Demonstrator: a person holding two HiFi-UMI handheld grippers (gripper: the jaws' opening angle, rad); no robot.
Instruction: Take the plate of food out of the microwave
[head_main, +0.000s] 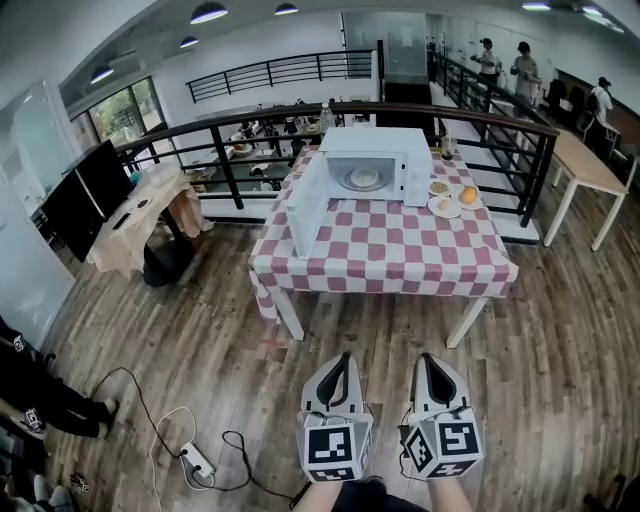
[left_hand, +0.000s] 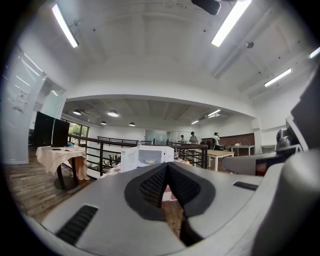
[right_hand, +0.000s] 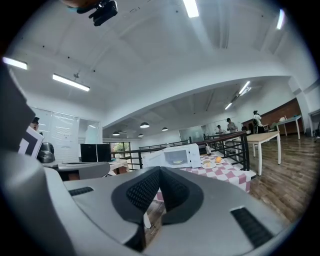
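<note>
White boxy microwave (head_main: 372, 165) stands at twelve o'clock on the red-checked worktop (head_main: 400, 255), door (head_main: 307, 205) swung open so the pale round plate of food (head_main: 364, 179) inside is reachable. Left tongs (head_main: 342, 358) and right tongs (head_main: 428, 360) hang at six o'clock, pinched together, empty, well apart from it.

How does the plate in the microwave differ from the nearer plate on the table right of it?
The microwave plate sits inside the microwave, whose door stands open; the table plate lies out on the checked cloth. The table plate has an orange item at its right; the microwave plate sits alone. Both are round, pale and hold pale food.
</note>
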